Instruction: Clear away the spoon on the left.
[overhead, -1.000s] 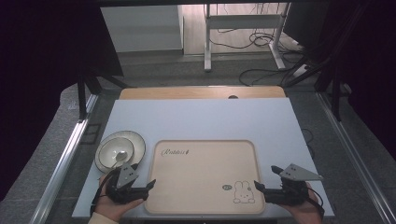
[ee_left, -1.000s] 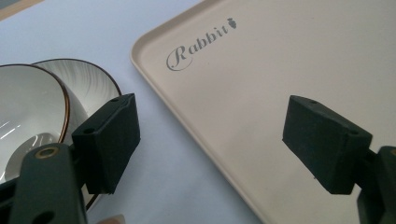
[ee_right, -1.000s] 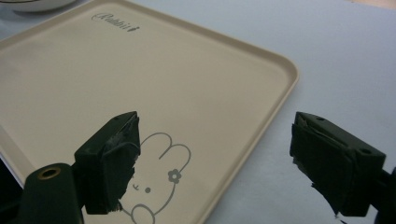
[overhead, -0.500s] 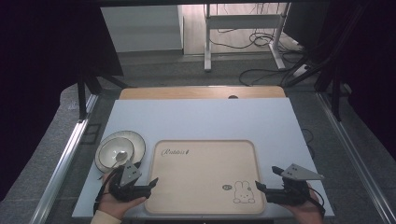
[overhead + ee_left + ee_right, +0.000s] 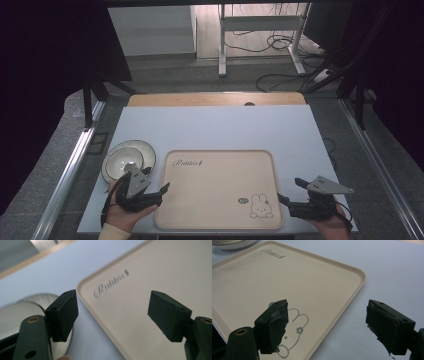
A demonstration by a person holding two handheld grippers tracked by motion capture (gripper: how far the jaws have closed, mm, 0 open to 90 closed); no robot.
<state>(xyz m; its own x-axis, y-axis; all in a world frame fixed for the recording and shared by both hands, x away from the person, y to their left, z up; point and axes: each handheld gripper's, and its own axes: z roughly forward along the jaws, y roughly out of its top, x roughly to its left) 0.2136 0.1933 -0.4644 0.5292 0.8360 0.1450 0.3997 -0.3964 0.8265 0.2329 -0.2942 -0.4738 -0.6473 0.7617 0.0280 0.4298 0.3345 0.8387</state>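
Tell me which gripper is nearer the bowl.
Left. The left gripper sits just below the bowl, at the tray's left edge, jaws open. The right gripper is across the tray by its right edge, far from the bowl.

Overall light: even and soft on the bench (image 5: 215,127); the surroundings at left and right fall to near black
Source: brightest patch at the far top centre of the high view, beyond the bench's far edge
Shadows: faint; a soft one under the left gripper (image 5: 150,192) at the near left corner
Glare: mild sheen on the bowl (image 5: 15,315); pale wash across the tray (image 5: 287,280)
Blur: left gripper view soft; tray lettering smeared; bowl out of focus
Sharpness: right gripper view crisper; rabbit drawing readable
Close parts: jaws dark, slightly soft
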